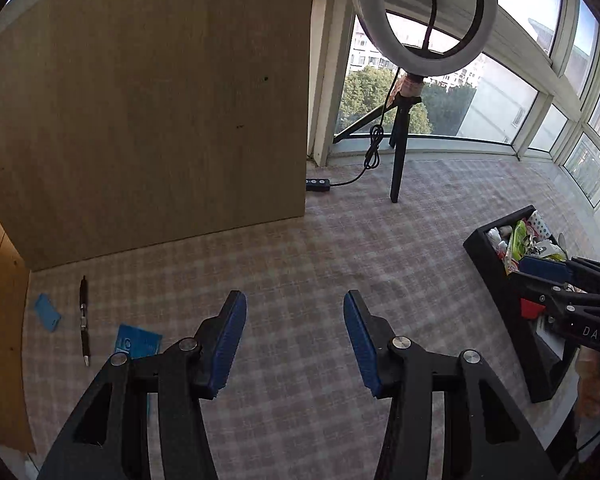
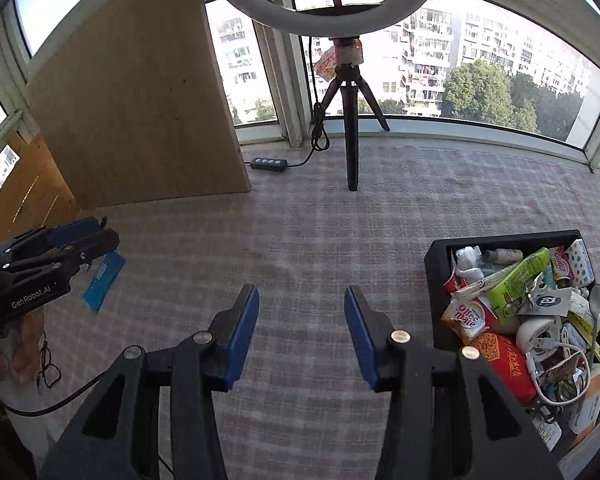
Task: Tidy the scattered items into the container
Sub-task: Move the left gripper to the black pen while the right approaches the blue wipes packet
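Observation:
My left gripper [image 1: 295,340] is open and empty above the checked tablecloth. To its left lie a black pen [image 1: 84,319], a small light-blue piece [image 1: 47,312] and a blue packet [image 1: 136,342], partly hidden by my left finger. My right gripper [image 2: 302,334] is open and empty, just left of the black container [image 2: 436,268], which is full of packets, cables and a spoon. The container also shows at the right of the left wrist view [image 1: 496,280]. The blue packet [image 2: 104,280] lies under the left gripper [image 2: 84,240] in the right wrist view.
A ring light on a black tripod [image 2: 352,152] stands at the back, with its cable and switch box [image 2: 269,164] on the cloth. A tall wooden board [image 1: 148,100] stands at the back left. Windows run along the far edge.

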A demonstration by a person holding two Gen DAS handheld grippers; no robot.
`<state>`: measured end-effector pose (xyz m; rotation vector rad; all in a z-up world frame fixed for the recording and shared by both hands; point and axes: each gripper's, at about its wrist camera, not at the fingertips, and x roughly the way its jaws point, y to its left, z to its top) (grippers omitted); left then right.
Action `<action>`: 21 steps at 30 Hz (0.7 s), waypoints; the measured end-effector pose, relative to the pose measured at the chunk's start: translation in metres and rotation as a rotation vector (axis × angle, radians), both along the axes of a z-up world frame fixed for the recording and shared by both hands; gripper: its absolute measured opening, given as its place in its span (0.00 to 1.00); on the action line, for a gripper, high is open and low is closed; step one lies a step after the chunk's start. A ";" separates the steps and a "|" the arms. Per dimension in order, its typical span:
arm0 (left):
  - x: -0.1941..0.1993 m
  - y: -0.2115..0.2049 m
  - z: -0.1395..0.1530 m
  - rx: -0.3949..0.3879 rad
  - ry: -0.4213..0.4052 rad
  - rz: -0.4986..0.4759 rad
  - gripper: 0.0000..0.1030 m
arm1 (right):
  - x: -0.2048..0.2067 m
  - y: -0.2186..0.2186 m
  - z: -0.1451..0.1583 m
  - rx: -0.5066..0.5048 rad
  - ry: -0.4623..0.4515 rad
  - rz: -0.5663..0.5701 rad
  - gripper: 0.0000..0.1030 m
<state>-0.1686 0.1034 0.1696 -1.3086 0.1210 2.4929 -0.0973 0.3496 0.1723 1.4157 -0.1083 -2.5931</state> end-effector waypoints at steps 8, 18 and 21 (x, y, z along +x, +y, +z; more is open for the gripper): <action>-0.023 -0.138 -0.027 -0.053 -0.061 0.089 0.46 | -0.001 -0.141 -0.025 -0.035 -0.058 0.056 0.43; -0.057 -0.229 -0.066 -0.054 -0.150 0.126 0.46 | -0.016 -0.268 -0.073 -0.069 -0.175 0.045 0.43; -0.069 -0.239 -0.084 -0.060 -0.192 0.135 0.44 | -0.025 -0.293 -0.089 -0.091 -0.215 0.038 0.43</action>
